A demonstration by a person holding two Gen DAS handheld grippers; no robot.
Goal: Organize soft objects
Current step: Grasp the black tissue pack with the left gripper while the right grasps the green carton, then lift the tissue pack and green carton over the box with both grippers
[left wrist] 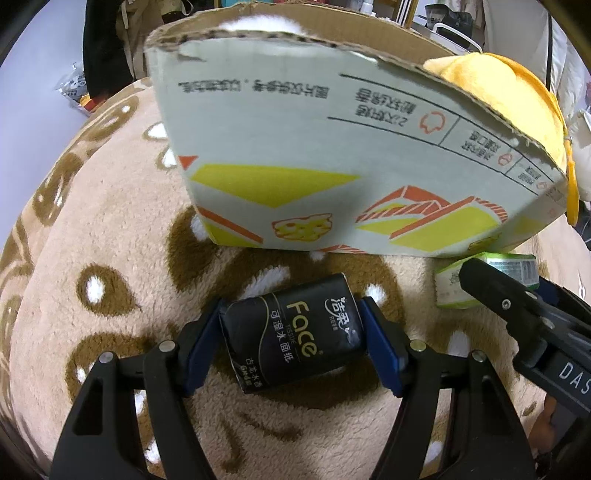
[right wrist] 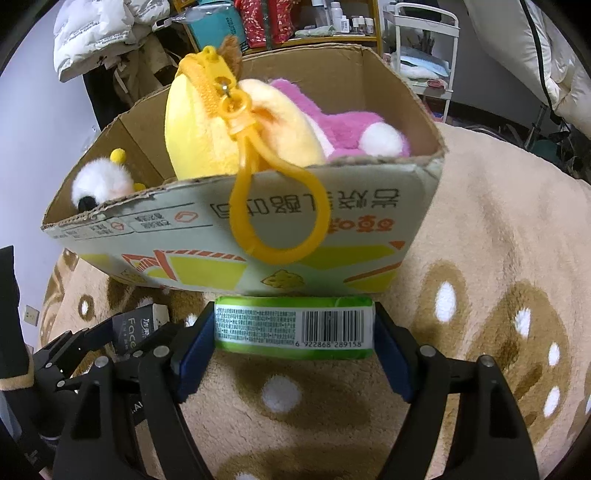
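Note:
My left gripper (left wrist: 293, 334) is shut on a black "Face" tissue pack (left wrist: 295, 332), held just above the beige plush blanket (left wrist: 110, 240) in front of the cardboard box (left wrist: 295, 147). My right gripper (right wrist: 295, 328) is shut on a green tissue pack (right wrist: 291, 326), close to the box front (right wrist: 184, 236). In the box lie a yellow plush (right wrist: 199, 136) with an orange clip loop (right wrist: 266, 206) hanging over the rim, a pink plush (right wrist: 343, 125) and a white plush (right wrist: 99, 181). The right gripper (left wrist: 517, 306) and green pack (left wrist: 450, 284) also show in the left wrist view.
The blanket (right wrist: 498, 240) has brown deer-spot patterns and spreads around the box. Behind the box stand shelves with bottles and packages (right wrist: 258, 22), a white cart (right wrist: 421, 44) and hanging clothes (right wrist: 96, 29). The black pack (right wrist: 135, 328) shows left in the right wrist view.

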